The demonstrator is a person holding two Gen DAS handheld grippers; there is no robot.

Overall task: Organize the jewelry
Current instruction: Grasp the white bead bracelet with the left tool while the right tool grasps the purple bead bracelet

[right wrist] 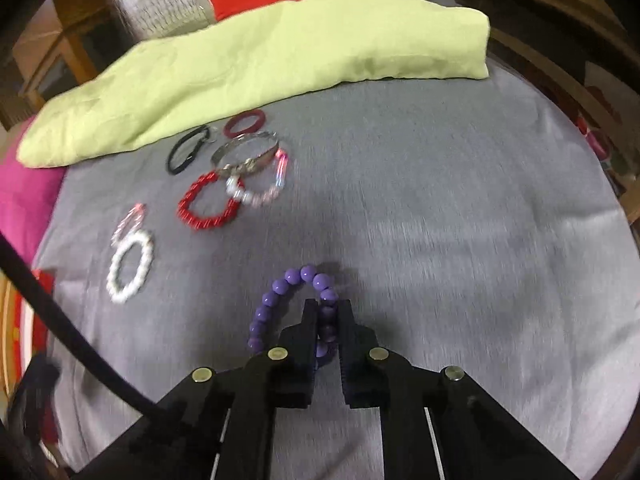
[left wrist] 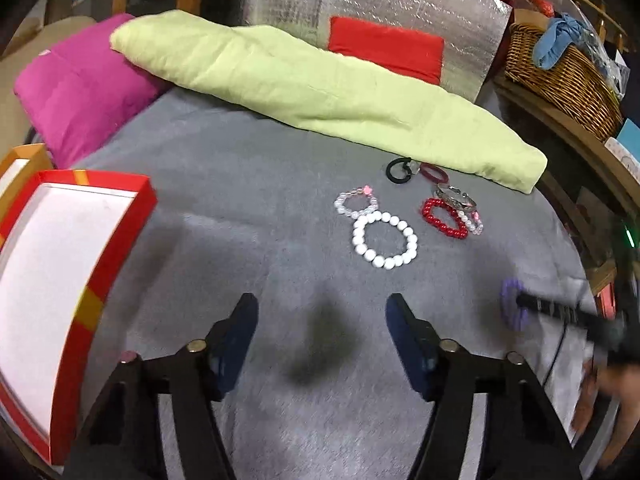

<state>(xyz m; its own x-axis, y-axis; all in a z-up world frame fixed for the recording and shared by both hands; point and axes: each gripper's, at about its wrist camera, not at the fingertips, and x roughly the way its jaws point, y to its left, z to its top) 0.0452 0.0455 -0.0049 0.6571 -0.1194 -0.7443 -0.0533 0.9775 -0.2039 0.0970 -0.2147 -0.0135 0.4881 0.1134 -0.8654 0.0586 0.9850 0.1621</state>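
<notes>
A purple bead bracelet (right wrist: 276, 300) lies on the grey cloth, and my right gripper (right wrist: 328, 308) is shut on its right side, with beads pinched between the black fingers. The same bracelet (left wrist: 510, 294) shows blurred at the right of the left wrist view. My left gripper (left wrist: 322, 308) hovers open over bare cloth with nothing between its fingers. Ahead of it lie a white bead bracelet (left wrist: 385, 239), a clear bracelet with a pink bead (left wrist: 356, 200), a red bead bracelet (left wrist: 442, 218), a silver bangle (left wrist: 456, 196), a black ring (left wrist: 398, 170) and a dark red ring (left wrist: 434, 171).
A red-rimmed box (left wrist: 116, 240) with a white inside stands at the left. A long green cushion (left wrist: 312, 92) lies behind the jewelry, with a pink cushion (left wrist: 76, 92) to its left. A wicker basket (left wrist: 560, 76) sits on a wooden shelf at the right.
</notes>
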